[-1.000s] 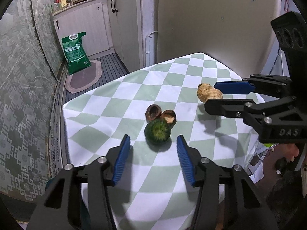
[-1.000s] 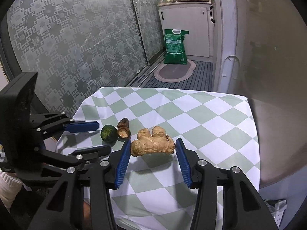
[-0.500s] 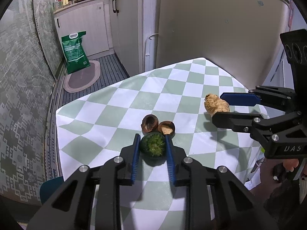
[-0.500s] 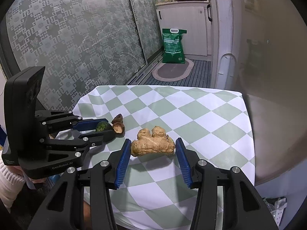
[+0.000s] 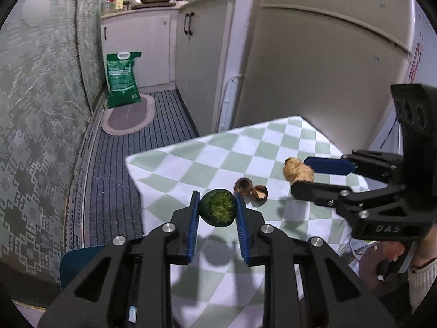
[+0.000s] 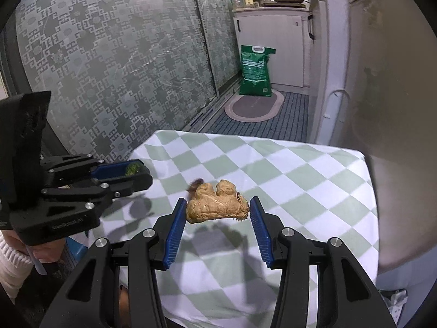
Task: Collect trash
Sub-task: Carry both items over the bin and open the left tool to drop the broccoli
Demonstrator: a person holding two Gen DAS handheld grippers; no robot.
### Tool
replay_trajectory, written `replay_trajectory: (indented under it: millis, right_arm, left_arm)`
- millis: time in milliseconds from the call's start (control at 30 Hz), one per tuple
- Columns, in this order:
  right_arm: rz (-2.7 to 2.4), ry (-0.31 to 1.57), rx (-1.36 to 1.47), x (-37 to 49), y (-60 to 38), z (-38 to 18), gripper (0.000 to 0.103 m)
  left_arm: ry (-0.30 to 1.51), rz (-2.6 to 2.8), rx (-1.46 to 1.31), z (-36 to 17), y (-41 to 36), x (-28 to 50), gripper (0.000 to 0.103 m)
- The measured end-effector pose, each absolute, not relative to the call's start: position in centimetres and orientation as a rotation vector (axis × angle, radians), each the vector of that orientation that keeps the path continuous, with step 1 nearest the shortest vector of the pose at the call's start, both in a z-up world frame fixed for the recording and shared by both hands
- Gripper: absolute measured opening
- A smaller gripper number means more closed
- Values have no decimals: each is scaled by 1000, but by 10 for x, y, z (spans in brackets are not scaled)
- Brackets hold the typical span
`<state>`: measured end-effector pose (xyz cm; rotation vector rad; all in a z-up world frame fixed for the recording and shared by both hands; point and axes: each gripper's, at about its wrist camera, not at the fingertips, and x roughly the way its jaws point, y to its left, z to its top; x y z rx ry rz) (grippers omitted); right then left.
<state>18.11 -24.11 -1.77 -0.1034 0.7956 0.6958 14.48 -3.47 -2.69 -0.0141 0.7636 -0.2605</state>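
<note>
Since a second ago both of my grippers have come up off the checked tablecloth (image 5: pixel 218 161), each carrying its piece; my left jaws have just been closing, and now they pinch the green round scrap. That cloth covers a small table whose near-left corner hangs over striped floor matting (image 5: pixel 114 191), with open floor running back to a green sack (image 5: pixel 121 79) by the white cabinets (image 5: pixel 153 49). A patterned glass wall (image 6: pixel 114 63) bounds one side, a pale appliance front (image 5: pixel 322 76) the other. My left gripper (image 5: pixel 217 213) clamps the green round scrap (image 5: pixel 217 211) above the cloth's left edge. My right gripper (image 6: pixel 217 213) stands moderately open, pads pressed on the ginger root (image 6: pixel 217 206), held clear above mid-cloth. Two brown shell halves (image 5: pixel 250 188) lie on the cloth between us.
</note>
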Motion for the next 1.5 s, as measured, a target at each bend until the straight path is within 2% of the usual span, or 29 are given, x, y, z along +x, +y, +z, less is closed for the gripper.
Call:
replay_trajectory:
  millis: [367,967,1500]
  right_arm:
    - [731,782,-146,174,-195,-6,48]
    - [810,782,-222,159,-104,1,48]
    - [900,793,-271,139,-29,1,48]
  left_arm:
    - [716,-229,-59,-9,13,121,27]
    - [719,-145,-119,-17,98,86,27]
    - [827,-53,-167,-71,170,67,27]
